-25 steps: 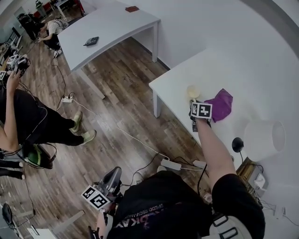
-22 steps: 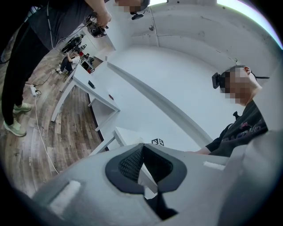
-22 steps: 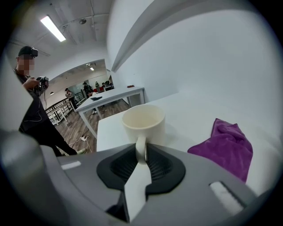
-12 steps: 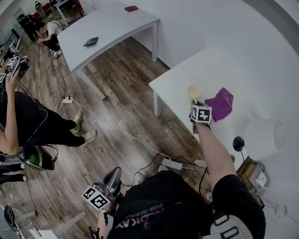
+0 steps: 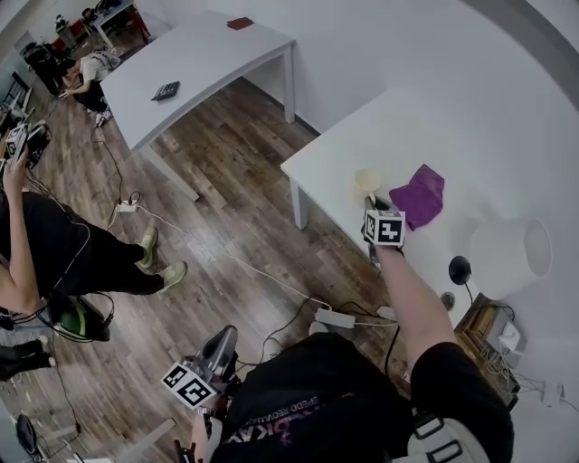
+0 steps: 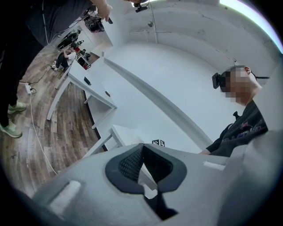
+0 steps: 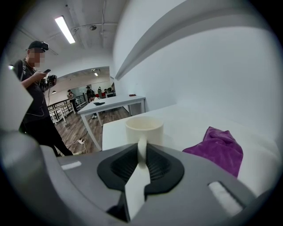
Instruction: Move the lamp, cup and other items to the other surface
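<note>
Far table [image 5: 199,54], well left of near table [image 5: 330,163]: holds dark calculator-type item [image 5: 165,90] + small red-brown item [image 5: 240,23]; whether either came off near table, can't tell. Left gripper [image 5: 224,339]: low over floor, well left of near table; jaws together, nothing btwn them. On near table, L to R: cup [image 5: 367,179], upright by the front-left corner; contents can't be made out, only rim and pale inside show. Right gripper [image 5: 374,210]: on the person's side of cup; jaws have just been closing and pinch cup's handle. Purple cloth [image 5: 418,194]: crumpled, just right of cup, not touching it. Lamp [image 5: 507,258]: white shade, black base, toward near table's right end. Status (est.): early. Cup gripped but looks unlifted; cup, cloth, lamp all on near table, all yet to move.
</note>
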`<state>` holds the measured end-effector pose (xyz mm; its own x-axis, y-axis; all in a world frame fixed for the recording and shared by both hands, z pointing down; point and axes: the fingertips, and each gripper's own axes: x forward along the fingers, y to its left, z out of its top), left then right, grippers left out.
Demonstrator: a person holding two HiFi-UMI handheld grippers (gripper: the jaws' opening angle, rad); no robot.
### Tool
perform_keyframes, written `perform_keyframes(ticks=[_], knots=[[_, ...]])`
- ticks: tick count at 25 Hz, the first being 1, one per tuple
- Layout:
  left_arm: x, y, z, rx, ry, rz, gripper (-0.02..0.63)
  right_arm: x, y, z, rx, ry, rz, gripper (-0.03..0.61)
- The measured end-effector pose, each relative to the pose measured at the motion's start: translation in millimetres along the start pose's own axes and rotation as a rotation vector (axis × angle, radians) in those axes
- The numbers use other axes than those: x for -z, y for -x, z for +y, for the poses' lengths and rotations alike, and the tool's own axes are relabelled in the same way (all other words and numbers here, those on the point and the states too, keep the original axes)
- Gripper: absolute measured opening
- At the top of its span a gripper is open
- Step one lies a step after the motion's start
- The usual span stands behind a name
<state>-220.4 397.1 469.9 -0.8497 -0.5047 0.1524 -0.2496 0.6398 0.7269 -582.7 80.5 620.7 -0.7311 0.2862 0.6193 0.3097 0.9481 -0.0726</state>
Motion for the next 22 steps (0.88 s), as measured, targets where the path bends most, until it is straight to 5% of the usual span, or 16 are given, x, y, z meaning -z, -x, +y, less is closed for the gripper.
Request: perform_keyframes(ticks=[22], knots=[[-2,-5,-9,0.197,-0.027,0.141,-0.005,-29,115,35,-0.002,-0.013,-0.209,0.048]])
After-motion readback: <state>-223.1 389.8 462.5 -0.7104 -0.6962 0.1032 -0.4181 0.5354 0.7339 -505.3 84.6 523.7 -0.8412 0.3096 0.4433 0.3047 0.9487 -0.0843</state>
